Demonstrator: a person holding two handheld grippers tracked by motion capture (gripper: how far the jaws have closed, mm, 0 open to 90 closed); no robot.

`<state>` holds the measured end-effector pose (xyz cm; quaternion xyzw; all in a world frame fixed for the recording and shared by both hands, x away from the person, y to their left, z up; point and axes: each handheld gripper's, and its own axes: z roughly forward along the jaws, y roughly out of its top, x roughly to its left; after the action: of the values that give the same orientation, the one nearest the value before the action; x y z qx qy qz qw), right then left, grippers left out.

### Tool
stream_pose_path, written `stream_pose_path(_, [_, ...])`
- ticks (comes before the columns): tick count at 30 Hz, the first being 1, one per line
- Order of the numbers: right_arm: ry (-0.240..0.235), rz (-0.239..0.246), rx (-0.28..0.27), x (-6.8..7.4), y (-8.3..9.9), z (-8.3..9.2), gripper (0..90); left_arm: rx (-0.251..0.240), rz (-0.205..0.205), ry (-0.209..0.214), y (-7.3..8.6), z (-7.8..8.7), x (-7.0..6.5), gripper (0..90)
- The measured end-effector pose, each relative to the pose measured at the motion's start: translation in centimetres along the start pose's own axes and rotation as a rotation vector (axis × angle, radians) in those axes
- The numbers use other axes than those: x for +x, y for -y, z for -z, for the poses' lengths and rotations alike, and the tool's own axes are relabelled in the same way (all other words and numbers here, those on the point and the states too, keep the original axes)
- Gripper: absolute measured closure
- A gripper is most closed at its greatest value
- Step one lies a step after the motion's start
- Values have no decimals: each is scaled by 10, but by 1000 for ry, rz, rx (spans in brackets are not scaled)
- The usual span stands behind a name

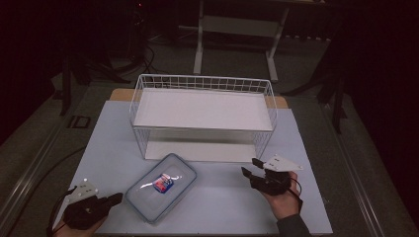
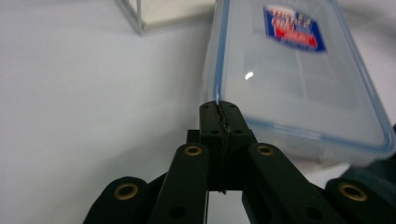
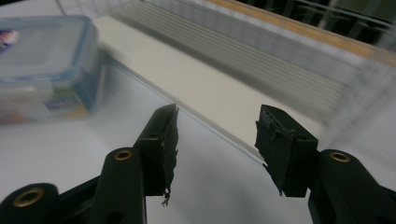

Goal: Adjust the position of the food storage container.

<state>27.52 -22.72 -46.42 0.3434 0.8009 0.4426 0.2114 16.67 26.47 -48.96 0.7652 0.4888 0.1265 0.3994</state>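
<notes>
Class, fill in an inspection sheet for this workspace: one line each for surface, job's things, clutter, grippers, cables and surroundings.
Surface: pale table top, bare around the items.
Job's things: white wire rack with a shelf board, standing at the back; clear lidded container with blue seal and a red-and-blue label, lying in front of the rack.
Clutter: nothing seen.
Grippers: left gripper jaws together, tip beside the container's near corner; right gripper jaws apart, nothing between them, facing the rack.
Cables: a dark cable on the floor left of the table.
Surroundings: dim room, a white frame stand behind.
</notes>
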Motion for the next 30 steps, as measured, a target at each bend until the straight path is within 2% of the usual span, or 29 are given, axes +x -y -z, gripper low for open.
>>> stream_pose_path(5, [-23,14,-3,11,-9,-13,474,92,3,-21,0,-12,3,889])
stream_pose_path(7, [-29,11,-2,12,-10,-17,475,105,-21,-5,-3,-16,1,889])
stream_pose_path(9, [-30,11,4,12,-10,-20,482,128,-44,-29,-5,-22,-2,889])
stream_pose_path(11, [-32,8,3,13,-10,-22,485,142,-37,-32,-9,-27,1,889])
stream_pose_path(16, [-35,12,15,13,-9,-26,553,136,-47,-16,-21,-41,2,890])
stream_pose_path(18, [-34,11,21,13,-8,-27,570,141,-57,-1,-32,-55,1,891])
stream_pose_path(22, [-39,-7,19,11,-6,-27,585,139,-47,32,-44,-72,-2,890])
stream_pose_path(30, [-67,-24,40,13,-4,-38,626,163,-35,27,-52,-88,-7,890])
